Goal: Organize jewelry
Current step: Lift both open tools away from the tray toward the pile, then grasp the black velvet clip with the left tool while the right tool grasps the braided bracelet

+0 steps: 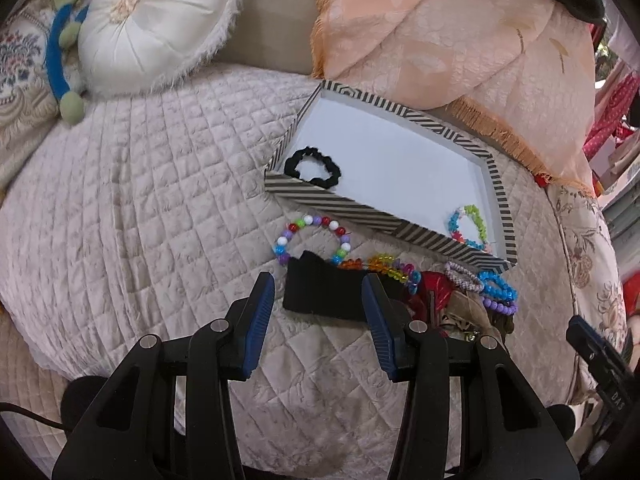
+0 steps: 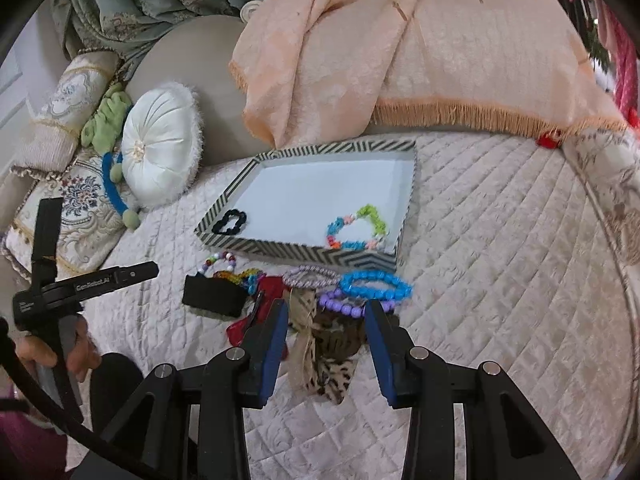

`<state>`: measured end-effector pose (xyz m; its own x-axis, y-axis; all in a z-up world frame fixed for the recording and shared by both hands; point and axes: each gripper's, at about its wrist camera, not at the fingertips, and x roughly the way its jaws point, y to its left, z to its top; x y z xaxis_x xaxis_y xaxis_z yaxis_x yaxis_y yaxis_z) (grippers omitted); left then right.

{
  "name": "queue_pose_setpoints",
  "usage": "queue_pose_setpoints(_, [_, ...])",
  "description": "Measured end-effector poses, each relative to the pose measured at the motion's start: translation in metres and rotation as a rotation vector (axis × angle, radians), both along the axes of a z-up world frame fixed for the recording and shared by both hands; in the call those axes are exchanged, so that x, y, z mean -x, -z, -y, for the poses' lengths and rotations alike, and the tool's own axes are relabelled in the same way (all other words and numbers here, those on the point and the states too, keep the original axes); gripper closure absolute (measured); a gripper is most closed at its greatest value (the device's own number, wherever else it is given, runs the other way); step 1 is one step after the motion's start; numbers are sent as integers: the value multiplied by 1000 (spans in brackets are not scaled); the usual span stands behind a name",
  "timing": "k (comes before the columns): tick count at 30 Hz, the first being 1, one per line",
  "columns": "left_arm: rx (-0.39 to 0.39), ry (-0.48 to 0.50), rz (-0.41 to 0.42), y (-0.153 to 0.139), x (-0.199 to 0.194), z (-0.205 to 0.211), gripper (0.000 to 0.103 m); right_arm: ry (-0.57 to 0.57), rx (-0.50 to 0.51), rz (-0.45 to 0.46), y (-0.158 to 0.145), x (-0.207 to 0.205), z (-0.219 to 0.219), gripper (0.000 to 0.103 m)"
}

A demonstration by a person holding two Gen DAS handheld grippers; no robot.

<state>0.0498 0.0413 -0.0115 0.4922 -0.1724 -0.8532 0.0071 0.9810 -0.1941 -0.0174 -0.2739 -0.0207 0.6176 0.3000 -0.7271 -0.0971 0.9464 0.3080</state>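
Note:
A striped tray (image 1: 340,206) (image 2: 300,250) lies on the quilted bed, with a black scrunchie (image 1: 312,168) (image 2: 231,222) and a pastel bead bracelet (image 1: 468,226) (image 2: 358,229) inside it. In front of it is a jumble: a round-bead bracelet (image 1: 312,236), a black band (image 1: 320,292) (image 2: 212,296), blue (image 2: 376,286) and purple (image 2: 344,306) bracelets, a lilac scrunchie (image 2: 310,276) and a leopard scrunchie (image 2: 332,356). My left gripper (image 1: 318,284) hangs open over the black band. My right gripper (image 2: 326,308) is open, with the leopard scrunchie lying loose between its fingers.
A round white cushion (image 2: 160,160) and a green and blue soft toy (image 2: 108,124) sit at the left. A peach fringed throw (image 2: 400,60) drapes behind the tray. A hand (image 2: 40,352) holds the left gripper's handle. Bare quilt (image 2: 500,260) lies to the right.

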Motion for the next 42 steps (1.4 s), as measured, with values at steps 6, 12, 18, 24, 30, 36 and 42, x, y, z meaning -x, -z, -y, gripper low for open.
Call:
queue_pose_setpoints(6, [42,-18,-52,13,-4,-7,56,-35,1,-36,14,-3,-7,65])
queue_pose_setpoints(12, [55,-10,-76,21,-7,-7,52,-134,60,-48,26,-21,-25,65])
queue_pose_setpoints(18, [54,-22,-99,30,-12,-9,51,-250,150,-38,38,-50,-52,66])
queue_pose_setpoints(24, [81,-33,-129,39,-19,-14,51,-354,250,-73,58,-81,-69,66])
queue_pose_setpoints(30, [109,-41,-155,48,-27,-20,51,-402,276,-113,78,-106,-69,73])
queue_pose_setpoints(36, [116,-43,-175,55,-31,-20,50,-425,223,-133,87,-115,-71,87])
queue_pose_setpoints(42, [146,-38,-192,60,-32,-18,50,-405,163,-135,86,-114,-64,93])
